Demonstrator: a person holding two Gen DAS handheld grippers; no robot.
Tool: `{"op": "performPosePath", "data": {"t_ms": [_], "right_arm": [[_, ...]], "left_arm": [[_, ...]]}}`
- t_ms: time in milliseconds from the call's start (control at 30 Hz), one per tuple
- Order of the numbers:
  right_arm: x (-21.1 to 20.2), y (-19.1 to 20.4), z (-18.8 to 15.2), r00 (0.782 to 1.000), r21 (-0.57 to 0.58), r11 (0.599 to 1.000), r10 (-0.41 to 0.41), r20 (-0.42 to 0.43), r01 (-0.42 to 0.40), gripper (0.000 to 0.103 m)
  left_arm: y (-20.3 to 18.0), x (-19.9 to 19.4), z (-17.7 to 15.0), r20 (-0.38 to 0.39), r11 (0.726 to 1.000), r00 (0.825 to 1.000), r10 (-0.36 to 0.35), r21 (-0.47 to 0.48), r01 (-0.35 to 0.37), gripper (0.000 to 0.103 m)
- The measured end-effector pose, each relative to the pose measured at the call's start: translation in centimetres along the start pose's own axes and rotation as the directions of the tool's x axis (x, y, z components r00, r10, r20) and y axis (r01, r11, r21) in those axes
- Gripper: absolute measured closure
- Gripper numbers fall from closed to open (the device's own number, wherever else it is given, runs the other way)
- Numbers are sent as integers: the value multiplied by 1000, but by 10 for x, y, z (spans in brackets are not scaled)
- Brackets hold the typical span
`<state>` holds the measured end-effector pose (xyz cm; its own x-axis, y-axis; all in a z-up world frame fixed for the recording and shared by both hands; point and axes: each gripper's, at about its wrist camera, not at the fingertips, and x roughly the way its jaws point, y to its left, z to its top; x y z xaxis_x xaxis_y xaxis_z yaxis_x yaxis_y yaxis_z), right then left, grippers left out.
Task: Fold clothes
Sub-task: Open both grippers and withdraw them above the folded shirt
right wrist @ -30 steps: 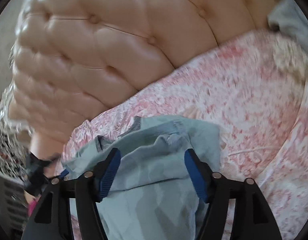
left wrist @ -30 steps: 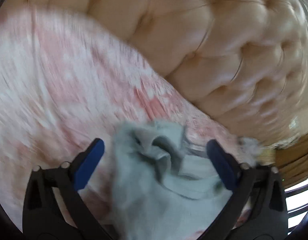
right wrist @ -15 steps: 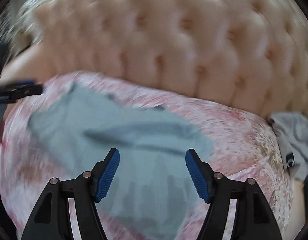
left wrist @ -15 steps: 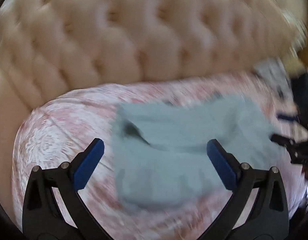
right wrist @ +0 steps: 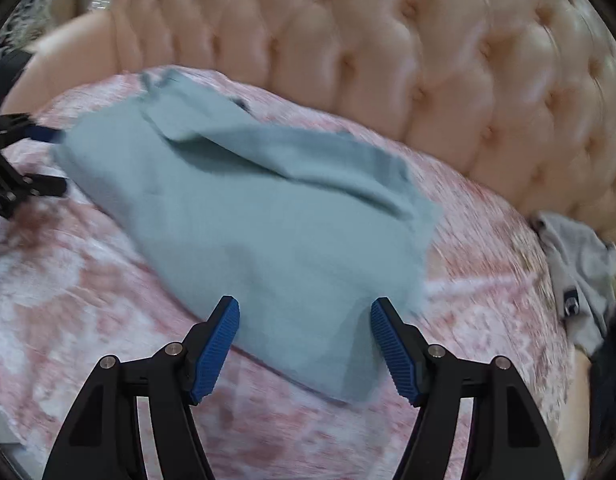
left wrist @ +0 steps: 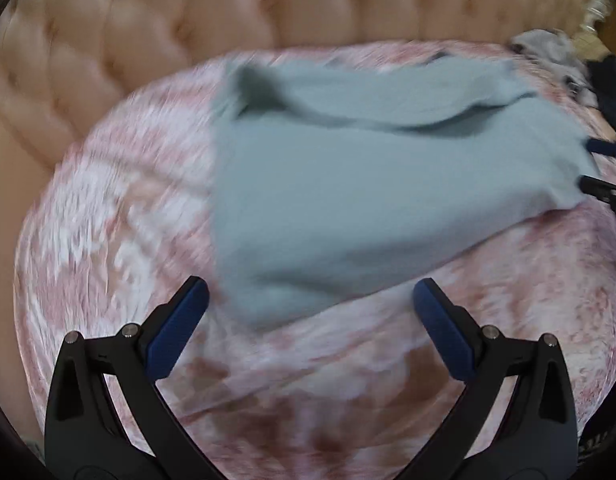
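- One fold at most visible on pale blue garment (left wrist: 347,200): far edge doubled over in a loose flap, rest still to fold.
- Spread mostly flat on pink patterned bed cover (left wrist: 108,220), near tufted headboard (right wrist: 427,60).
- Soft, slightly rumpled, blurred.
- Left gripper (left wrist: 309,322) fingers spread, empty.
- Right gripper (right wrist: 304,346) fingers spread above near edge, pinching nothing.

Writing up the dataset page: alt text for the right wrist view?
A pale blue garment lies spread on a pink patterned bedspread before a tufted headboard. The right gripper hovers open above its near edge; a grey garment lies far right.
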<state>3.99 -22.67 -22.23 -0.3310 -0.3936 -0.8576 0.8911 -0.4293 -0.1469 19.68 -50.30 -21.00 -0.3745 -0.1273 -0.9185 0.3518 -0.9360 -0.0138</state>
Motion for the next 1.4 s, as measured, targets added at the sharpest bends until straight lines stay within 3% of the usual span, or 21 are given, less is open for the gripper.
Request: {"op": "performPosePath", "data": {"t_ms": [67,133,267,367,467,633,767,867,967,1067,1167,1200,1300,1400], "right_arm": [[-5,-12,-7,1000,54,999,9,1,-9,34],[-16,-14,-10,999,69,997,26,34,-28,34],[-29,17,2,993,-2,998,66,101,-66,34],[-18,49,19,990,-60,994,100,104,-94,34],[7,65,26,996,-95,992,85,35,-81,34],[21,35,6,996,-69,993,91,-23,-93,24],[19,20,0,993,-67,991,112,-33,-114,24],[15,21,2,992,-69,990,117,-49,-120,23],[-4,13,7,984,14,984,178,32,-178,22],[-10,24,16,986,4,989,146,79,-147,22],[15,40,20,999,-77,996,47,-24,-49,22],[22,35,16,996,-63,996,65,-64,-69,22],[11,16,15,992,32,993,116,-55,-115,22],[-12,9,26,990,38,989,140,19,-140,22]], "left_arm": [[9,-6,-2,3,999,1000,-21,-43,21,0],[10,-22,-1,52,997,998,-46,-54,48,0],[-7,-44,10,162,988,977,-140,-45,149,0],[-23,-24,23,130,982,973,-189,-1,191,0],[-24,3,27,44,978,977,-210,11,210,0],[-17,6,19,-14,974,983,-184,132,184,1],[-26,6,19,-60,965,987,-148,209,158,1],[-37,-5,19,-38,959,993,-109,260,115,1],[-43,-20,21,-1,952,984,-177,254,172,1],[-49,-18,20,-19,941,977,-214,266,211,1],[-50,2,16,-82,942,980,-180,271,195,1],[-49,0,17,-87,943,979,-184,265,201,1],[-45,-16,22,-90,947,972,-219,221,234,1],[-47,-41,33,-14,945,967,-255,211,252,1]]}}
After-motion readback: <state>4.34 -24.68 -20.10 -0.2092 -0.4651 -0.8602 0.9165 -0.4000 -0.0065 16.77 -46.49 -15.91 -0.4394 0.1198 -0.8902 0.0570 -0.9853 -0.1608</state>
